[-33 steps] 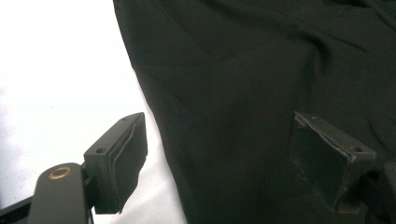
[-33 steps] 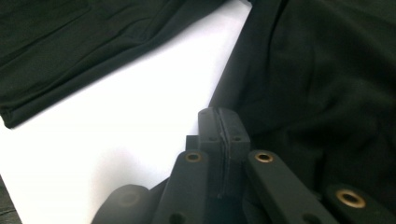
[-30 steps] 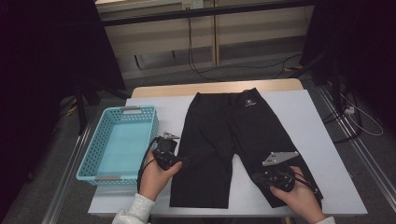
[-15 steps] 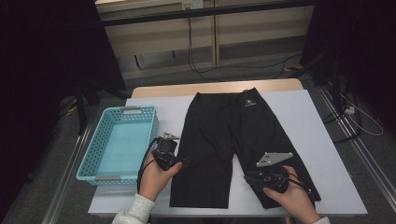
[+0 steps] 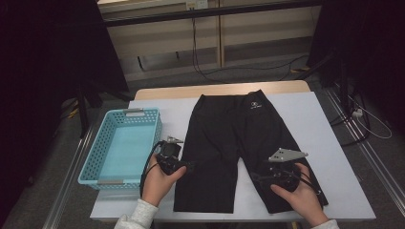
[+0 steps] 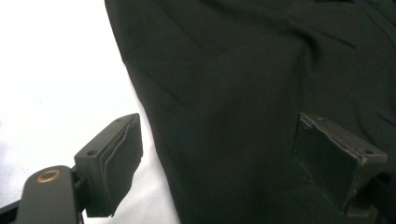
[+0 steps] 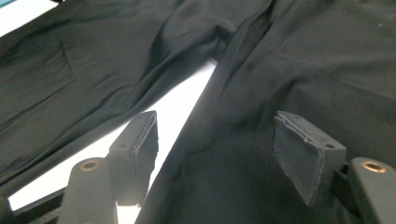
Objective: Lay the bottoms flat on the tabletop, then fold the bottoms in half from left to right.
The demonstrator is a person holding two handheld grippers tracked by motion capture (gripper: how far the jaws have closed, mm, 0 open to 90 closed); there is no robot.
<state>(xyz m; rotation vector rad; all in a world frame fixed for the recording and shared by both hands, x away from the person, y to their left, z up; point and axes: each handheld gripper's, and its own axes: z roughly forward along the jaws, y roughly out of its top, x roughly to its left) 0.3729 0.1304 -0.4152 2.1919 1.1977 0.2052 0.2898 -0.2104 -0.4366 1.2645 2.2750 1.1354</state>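
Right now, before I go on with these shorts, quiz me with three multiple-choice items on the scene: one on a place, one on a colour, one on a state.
1. Where does the basket stand?
A. On the table's left side, beside the black shorts
B. On top of the shorts
C. At the table's right edge

2. What colour is the basket?
A. Red
B. Light blue
C. Yellow

3. How do the jaws of the right gripper stand?
A. Clamped on a fold of cloth
B. Shut with nothing between them
C. Apart, over the inner edge of a shorts leg

Key:
1 A, the high view shows it left of the shorts, next to the left gripper.
2 B, its mesh walls and floor are light blue.
3 C, the right gripper view shows both pads clear of the cloth; the jaws have just been opening.
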